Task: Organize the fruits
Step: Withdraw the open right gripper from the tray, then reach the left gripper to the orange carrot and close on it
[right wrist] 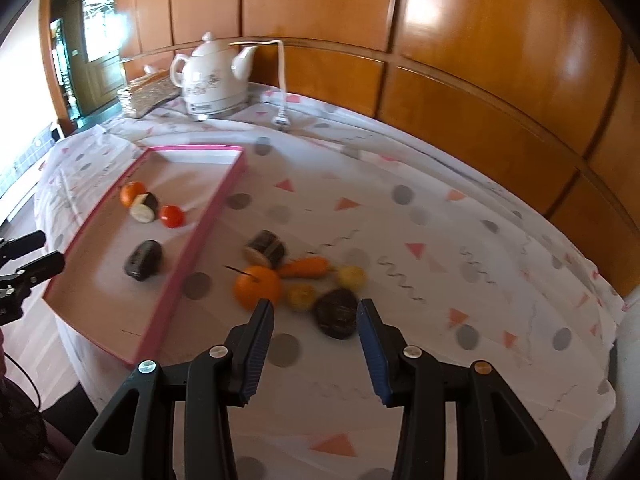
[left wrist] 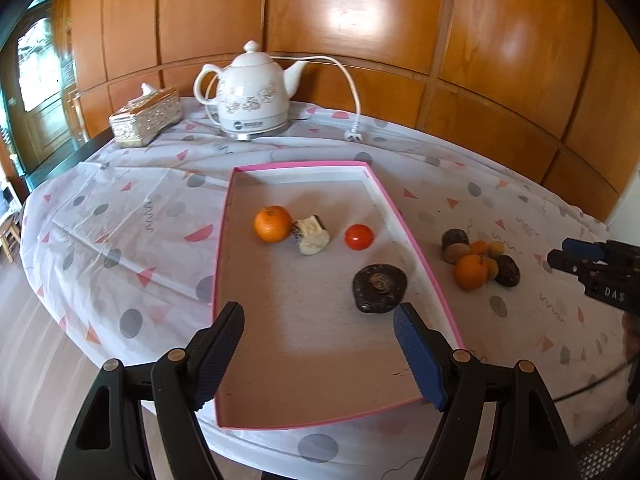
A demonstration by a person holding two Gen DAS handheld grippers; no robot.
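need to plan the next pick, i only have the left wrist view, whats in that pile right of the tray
Observer: The right wrist view shows a carrot lying in the pile, behind the orange.
Operator: is the right gripper holding anything
Observer: No. The right gripper is open and empty, with a dark round fruit just ahead between its fingers.
Operator: and that brown chunk at the back of the pile
Observer: It is a cut piece with dark skin, its pale cut face turned toward the pink tray.
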